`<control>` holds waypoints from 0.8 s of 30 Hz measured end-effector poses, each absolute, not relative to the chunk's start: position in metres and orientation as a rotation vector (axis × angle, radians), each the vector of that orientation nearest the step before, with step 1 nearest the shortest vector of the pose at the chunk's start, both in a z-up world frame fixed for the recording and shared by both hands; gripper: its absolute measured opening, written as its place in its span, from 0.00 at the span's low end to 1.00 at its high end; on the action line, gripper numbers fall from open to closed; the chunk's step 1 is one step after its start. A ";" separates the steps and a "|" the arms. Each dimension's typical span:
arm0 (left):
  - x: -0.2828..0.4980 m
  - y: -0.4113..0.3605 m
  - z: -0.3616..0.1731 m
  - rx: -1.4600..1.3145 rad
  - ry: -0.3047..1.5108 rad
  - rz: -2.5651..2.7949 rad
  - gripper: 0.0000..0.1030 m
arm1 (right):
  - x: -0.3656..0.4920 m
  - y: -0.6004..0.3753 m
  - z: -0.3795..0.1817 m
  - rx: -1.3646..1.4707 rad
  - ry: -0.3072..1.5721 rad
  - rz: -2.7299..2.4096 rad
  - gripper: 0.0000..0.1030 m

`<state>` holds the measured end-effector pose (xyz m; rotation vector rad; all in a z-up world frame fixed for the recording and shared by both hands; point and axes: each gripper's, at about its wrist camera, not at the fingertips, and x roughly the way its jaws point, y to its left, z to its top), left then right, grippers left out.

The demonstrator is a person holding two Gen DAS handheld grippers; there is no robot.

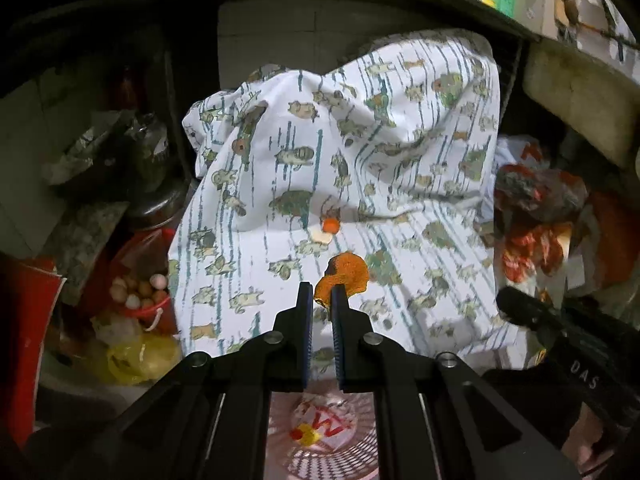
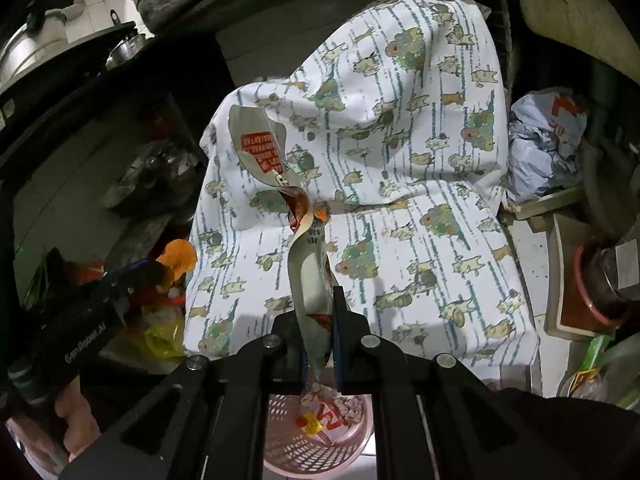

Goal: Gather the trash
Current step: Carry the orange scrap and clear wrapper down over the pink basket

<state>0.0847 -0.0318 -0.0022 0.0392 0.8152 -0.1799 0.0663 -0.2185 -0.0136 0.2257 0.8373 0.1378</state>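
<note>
Both grippers are loaded and the pink basket sits right below them. The left gripper has its jaws nearly closed on an orange peel, pinched only at its lower edge, with most of the peel sticking out past the tips. The right gripper has its jaws nearly closed on a wrapper, clamped near its lower end; the long rest of it stands up and curls away above the basket.

Here's the worry. That peel grip looks thin, so a jolt could let the peel slide out and land on the cloth behind the basket rather than in it. The wrapper is long and floppy, and its top leans well beyond the basket's far side. On release it may tip over the rim or catch on the jaws instead of falling straight in. The basket already holds at least one printed wrapper, so a tall piece might prop against it and hang over the edge. Two small scraps still lie on the cloth beyond the basket, and a swinging wrapper could sweep them off.

Materials now. The peel is curled, with a pebbly orange surface and a dark patch. The wrapper is crinkled printed film, pale with red print, twisted at the middle with a brown smear inside. The basket is round lattice plastic. The cloth is soft, creased, white with blue-green stripes and little animals.
</note>
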 end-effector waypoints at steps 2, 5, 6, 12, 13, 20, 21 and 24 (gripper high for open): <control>0.081 -0.028 -0.007 0.032 0.835 -0.188 0.08 | 0.066 -0.213 -0.020 0.220 0.864 0.143 0.10; 0.080 -0.024 -0.017 0.044 0.864 -0.181 0.08 | 0.064 -0.205 -0.030 0.211 0.906 0.153 0.10; 0.081 -0.022 -0.021 0.042 0.878 -0.177 0.08 | 0.065 -0.202 -0.036 0.207 0.928 0.157 0.10; 0.096 -0.014 -0.061 0.040 1.048 -0.162 0.08 | 0.068 -0.190 -0.082 0.241 1.112 0.178 0.10; 0.098 -0.015 -0.070 0.057 1.083 -0.150 0.08 | 0.069 -0.189 -0.092 0.249 1.149 0.184 0.10; 0.113 -0.014 -0.139 0.071 1.330 -0.126 0.07 | 0.069 -0.181 -0.160 0.220 1.380 0.162 0.10; 0.114 -0.014 -0.148 0.074 1.353 -0.115 0.07 | 0.068 -0.180 -0.170 0.211 1.409 0.147 0.10; 0.114 -0.014 -0.170 0.058 1.418 -0.121 0.07 | 0.067 -0.179 -0.192 0.189 1.465 0.122 0.10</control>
